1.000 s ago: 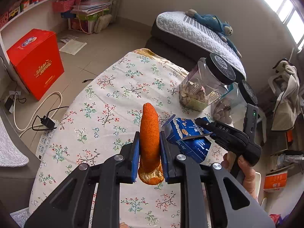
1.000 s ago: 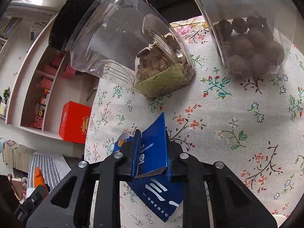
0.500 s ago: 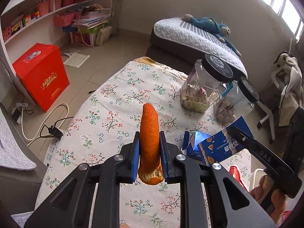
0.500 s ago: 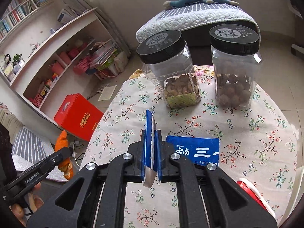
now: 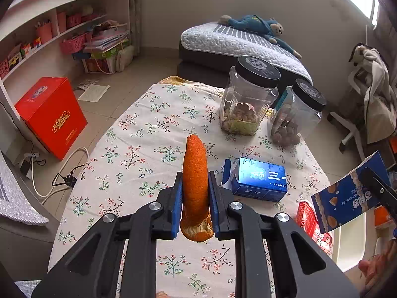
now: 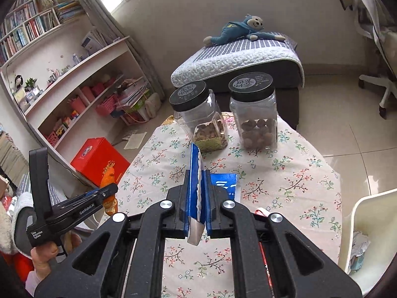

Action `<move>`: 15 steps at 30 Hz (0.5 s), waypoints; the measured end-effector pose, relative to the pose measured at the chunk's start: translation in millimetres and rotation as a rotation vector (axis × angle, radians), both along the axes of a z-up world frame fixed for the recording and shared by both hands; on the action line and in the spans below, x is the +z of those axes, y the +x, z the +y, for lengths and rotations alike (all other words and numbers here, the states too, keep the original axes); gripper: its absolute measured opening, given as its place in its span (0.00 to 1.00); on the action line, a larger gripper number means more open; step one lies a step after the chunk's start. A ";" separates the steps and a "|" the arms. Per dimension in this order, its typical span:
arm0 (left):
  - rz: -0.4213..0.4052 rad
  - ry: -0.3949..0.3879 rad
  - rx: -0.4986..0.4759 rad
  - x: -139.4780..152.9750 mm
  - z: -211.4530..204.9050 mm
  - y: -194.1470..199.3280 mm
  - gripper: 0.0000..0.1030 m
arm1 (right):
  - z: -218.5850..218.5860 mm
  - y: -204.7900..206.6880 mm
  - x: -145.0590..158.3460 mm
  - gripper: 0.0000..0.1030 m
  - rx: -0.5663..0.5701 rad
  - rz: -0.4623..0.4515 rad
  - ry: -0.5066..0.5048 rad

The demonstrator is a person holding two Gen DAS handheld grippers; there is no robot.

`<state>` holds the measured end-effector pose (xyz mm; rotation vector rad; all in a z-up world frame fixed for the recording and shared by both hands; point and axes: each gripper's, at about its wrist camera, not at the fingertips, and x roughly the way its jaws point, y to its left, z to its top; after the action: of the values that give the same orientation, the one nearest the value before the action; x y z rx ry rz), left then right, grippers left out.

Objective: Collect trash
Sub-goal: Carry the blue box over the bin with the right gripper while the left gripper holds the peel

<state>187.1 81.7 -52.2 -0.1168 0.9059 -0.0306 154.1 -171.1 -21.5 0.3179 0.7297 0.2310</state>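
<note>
left wrist view: left gripper point(image 5: 195, 193) clenched on orange peel point(image 5: 194, 186), right gripper point(image 6: 197, 207) on blue wrapper point(image 6: 195, 186); best kept squeezed until above white bin point(image 6: 367, 223).

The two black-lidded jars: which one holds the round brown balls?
The jar on the right in the right wrist view; the other jar holds paler, irregular pieces above a green label.

A home, probably a child's bedroom: a quilted bed point(image 6: 238, 59) with a plush monkey point(image 6: 244, 31), bookshelves point(image 6: 37, 24) of books and toys, and a floral-clothed table point(image 6: 285, 173).
</note>
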 end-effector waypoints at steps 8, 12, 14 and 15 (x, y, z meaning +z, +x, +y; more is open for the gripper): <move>-0.121 0.072 -0.035 15.5 -48.5 -11.2 0.19 | -53.7 -13.9 1.9 0.08 -0.176 -0.044 -0.019; -0.169 0.102 -0.063 21.4 -76.7 -14.2 0.19 | -71.3 -22.2 8.8 0.08 -0.240 -0.083 -0.058; -0.183 0.108 -0.082 22.5 -89.8 -14.8 0.19 | -75.8 -27.0 13.2 0.08 -0.265 -0.107 -0.086; -0.187 0.108 -0.092 23.2 -95.3 -14.7 0.19 | -77.0 -29.3 15.3 0.08 -0.274 -0.119 -0.105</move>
<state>172.4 -13.6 -29.0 0.0279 0.7238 -0.0766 124.8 -248.2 -6.2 0.2980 0.5712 -0.0479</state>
